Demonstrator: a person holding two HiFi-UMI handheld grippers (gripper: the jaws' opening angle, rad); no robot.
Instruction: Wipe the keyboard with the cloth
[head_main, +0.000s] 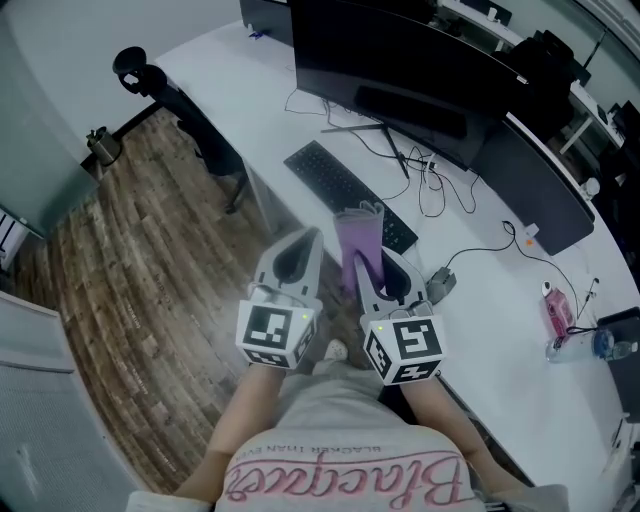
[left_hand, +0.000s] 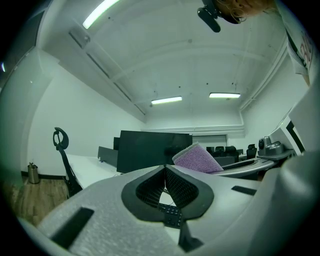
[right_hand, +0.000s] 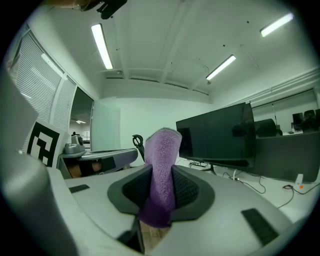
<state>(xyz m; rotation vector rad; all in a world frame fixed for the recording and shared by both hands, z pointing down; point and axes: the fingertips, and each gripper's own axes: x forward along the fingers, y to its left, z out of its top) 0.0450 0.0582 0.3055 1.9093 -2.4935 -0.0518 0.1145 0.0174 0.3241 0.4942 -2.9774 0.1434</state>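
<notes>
Currently the right gripper (head_main: 368, 272) pinches the purple cloth (head_main: 358, 238) between its jaws. In the right gripper view the right gripper (right_hand: 161, 172) has its dark pads pressed against both sides of the cloth (right_hand: 162, 150), which stands upright above them, with a darker fold hanging below. The left gripper (head_main: 300, 255) sits just beside the right one, on its left, both held out in front of the person. In the left gripper view the left gripper (left_hand: 165, 172) has its jaws pressed together with nothing between them; the cloth (left_hand: 197, 159) shows off to its right.

The keyboard (head_main: 345, 190) lies slantwise on the white desk (head_main: 230, 80), in front of the wide dark monitor (head_main: 400, 70). From the head view the cloth overlaps the keyboard's near end; whether they touch cannot be told. Part of the keyboard (left_hand: 171, 215) shows through the gap under the left pads. Cables (head_main: 440, 190) trail across the desk beyond it. A pink bottle (head_main: 557, 310) stands well off to the right. A black chair (head_main: 185, 110) stands at the desk's left end, on the wood floor (head_main: 140, 260).
</notes>
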